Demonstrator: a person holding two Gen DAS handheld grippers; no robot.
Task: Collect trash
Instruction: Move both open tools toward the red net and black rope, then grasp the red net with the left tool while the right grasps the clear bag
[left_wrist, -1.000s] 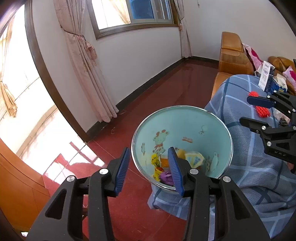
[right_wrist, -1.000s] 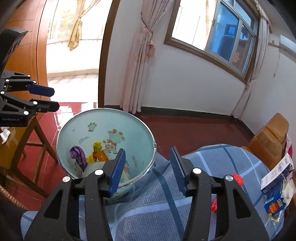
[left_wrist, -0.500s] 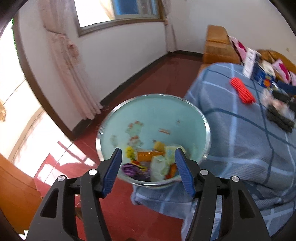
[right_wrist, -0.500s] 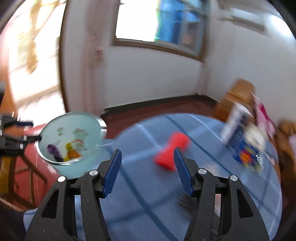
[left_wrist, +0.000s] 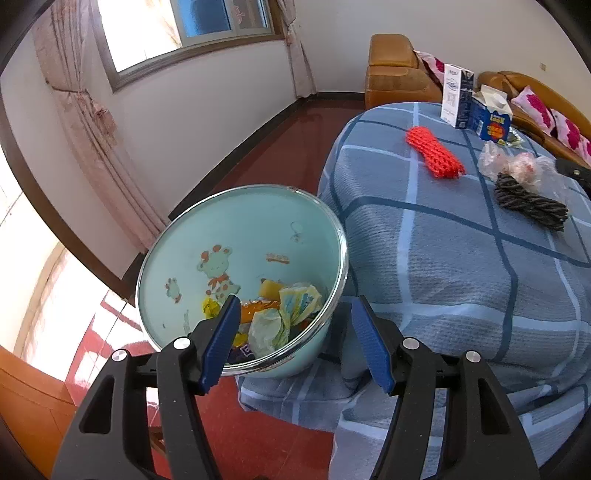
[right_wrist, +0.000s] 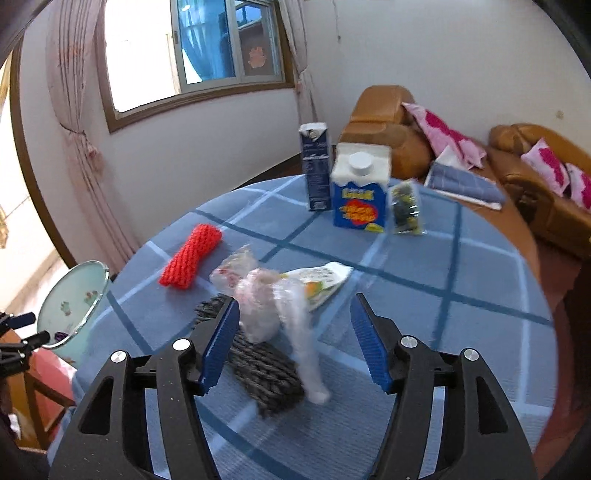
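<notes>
A light blue trash bin (left_wrist: 236, 229) with cartoon prints holds several wrappers (left_wrist: 284, 314); it stands beside the blue checked table (left_wrist: 443, 266). My left gripper (left_wrist: 293, 343) is open and empty, hovering over the bin's near rim. My right gripper (right_wrist: 293, 347) is open and empty above the table (right_wrist: 424, 325), just in front of a crumpled clear plastic bag (right_wrist: 273, 299). The bin also shows in the right wrist view (right_wrist: 70, 302) at far left.
On the table lie a red foam net (right_wrist: 192, 254), a dark grey foam net (right_wrist: 258, 365), a printed wrapper (right_wrist: 321, 280), a blue juice carton (right_wrist: 360, 192), a tall dark carton (right_wrist: 316, 166) and a small packet (right_wrist: 406, 206). An orange sofa (right_wrist: 517, 166) stands behind.
My right gripper has swung from the bin to the right over the table, now facing the plastic bag. My left gripper has opened wider and turned slightly toward the table.
</notes>
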